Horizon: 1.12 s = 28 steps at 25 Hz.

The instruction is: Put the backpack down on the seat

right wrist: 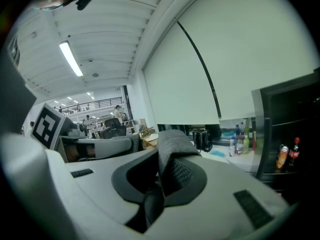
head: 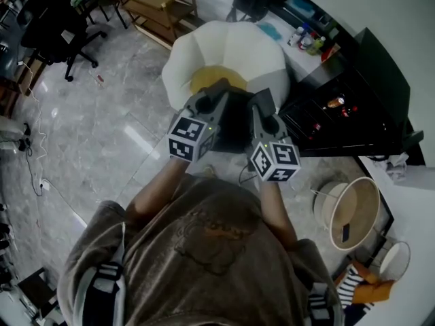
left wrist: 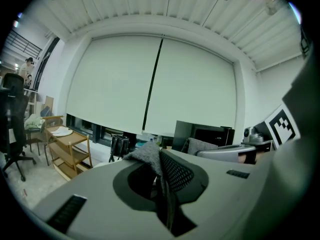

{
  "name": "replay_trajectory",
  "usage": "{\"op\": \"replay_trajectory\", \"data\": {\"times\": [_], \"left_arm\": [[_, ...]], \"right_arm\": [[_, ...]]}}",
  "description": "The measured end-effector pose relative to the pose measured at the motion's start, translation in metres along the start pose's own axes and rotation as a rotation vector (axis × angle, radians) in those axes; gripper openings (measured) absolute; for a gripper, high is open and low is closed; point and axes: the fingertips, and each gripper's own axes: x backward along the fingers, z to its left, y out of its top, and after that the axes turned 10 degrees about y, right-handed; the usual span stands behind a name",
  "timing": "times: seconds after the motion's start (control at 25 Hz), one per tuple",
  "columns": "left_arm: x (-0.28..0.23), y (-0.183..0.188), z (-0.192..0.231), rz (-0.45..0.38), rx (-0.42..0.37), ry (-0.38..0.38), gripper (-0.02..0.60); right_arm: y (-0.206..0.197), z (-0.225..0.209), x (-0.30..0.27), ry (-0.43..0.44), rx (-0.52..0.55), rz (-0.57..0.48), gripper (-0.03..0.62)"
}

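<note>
A dark backpack (head: pixel 234 124) hangs between my two grippers in the head view, in front of a white petal-shaped chair (head: pixel 224 46) with a yellow seat cushion (head: pixel 207 79). My left gripper (head: pixel 217 90) is shut on a grey mesh backpack strap (left wrist: pixel 172 171), which is pinched between its jaws in the left gripper view. My right gripper (head: pixel 262 104) is shut on the other grey strap (right wrist: pixel 172 156), which folds over its jaws in the right gripper view. Both grippers point toward the chair, side by side. The bag hides the front of the seat.
A black cabinet (head: pixel 353 107) with bottles stands right of the chair. Round baskets (head: pixel 353 212) sit on the floor at the right. A wooden cart (head: pixel 160 2) and a black office chair (head: pixel 54 26) stand far left. A counter with bottles (head: pixel 309 39) lies behind the chair.
</note>
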Motion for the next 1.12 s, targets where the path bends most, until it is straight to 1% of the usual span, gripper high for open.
{"op": "replay_trajectory", "data": {"times": [0.44, 0.6, 0.84, 1.0, 1.12], "left_arm": [[-0.081, 0.004, 0.007, 0.028, 0.041, 0.067, 0.028], [-0.118, 0.008, 0.01, 0.031, 0.034, 0.095, 0.028], [-0.169, 0.015, 0.014, 0.022, 0.061, 0.145, 0.028], [-0.196, 0.026, 0.021, 0.003, 0.073, 0.189, 0.028], [-0.214, 0.034, 0.029, -0.008, 0.079, 0.208, 0.028]], "right_arm": [[0.01, -0.068, -0.047, 0.084, -0.032, 0.048, 0.028], [0.017, -0.098, -0.067, 0.118, -0.04, 0.071, 0.028], [0.029, -0.133, -0.098, 0.181, 0.002, 0.11, 0.028], [0.043, -0.154, -0.114, 0.222, 0.031, 0.117, 0.028], [0.052, -0.171, -0.126, 0.232, 0.048, 0.112, 0.028]]}}
